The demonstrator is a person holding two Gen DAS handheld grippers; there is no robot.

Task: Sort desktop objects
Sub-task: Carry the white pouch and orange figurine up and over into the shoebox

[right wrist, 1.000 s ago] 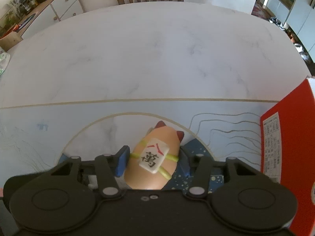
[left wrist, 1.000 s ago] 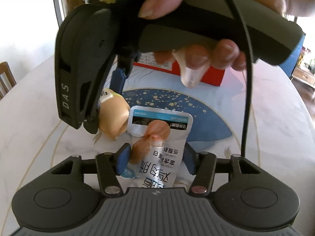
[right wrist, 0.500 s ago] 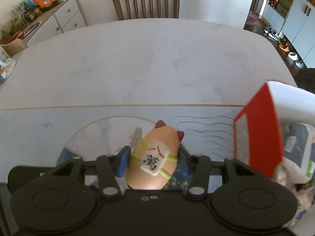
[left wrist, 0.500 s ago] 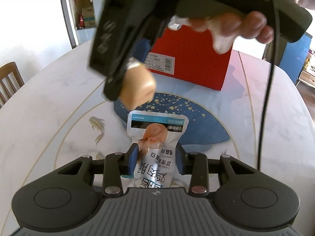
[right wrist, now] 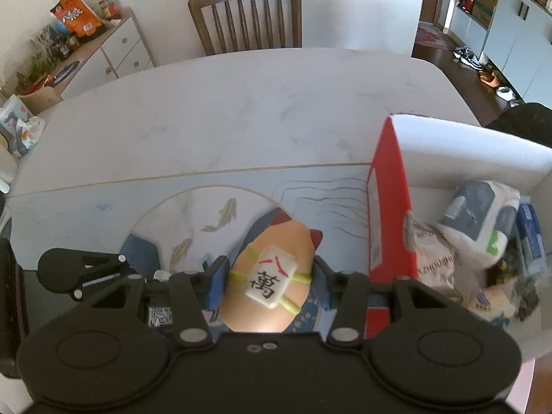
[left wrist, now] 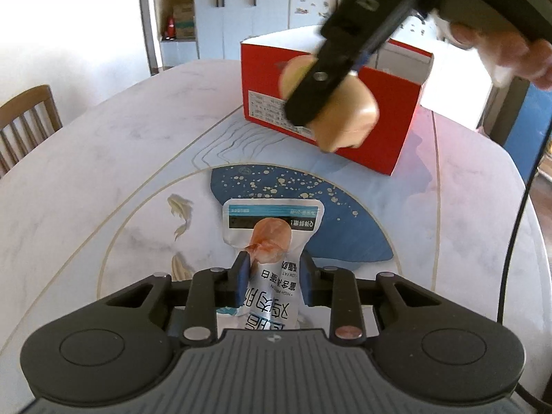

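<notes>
Marble table (left wrist: 103, 158): white top with a blue and gold inlay, and I see everything resting on or held above it.
Red box (left wrist: 396, 117): open cardboard carton standing on the far side of the inlay; through my right camera I look into it (right wrist: 390, 227) and see crumpled packets (right wrist: 483, 220) piled inside.
Snack pouch (left wrist: 272, 241): white and teal, with a printed pink sausage, its far end lying on the blue inlay.
Left gripper (left wrist: 273, 277): I have its blue pads pressed onto the pouch's near end.
Cat toy (right wrist: 272, 276): peach figure with a mahjong tile strapped on by yellow bands, held in the air beside the red box's near wall.
Right gripper (right wrist: 269, 281): I have it pinching the toy from both sides.
</notes>
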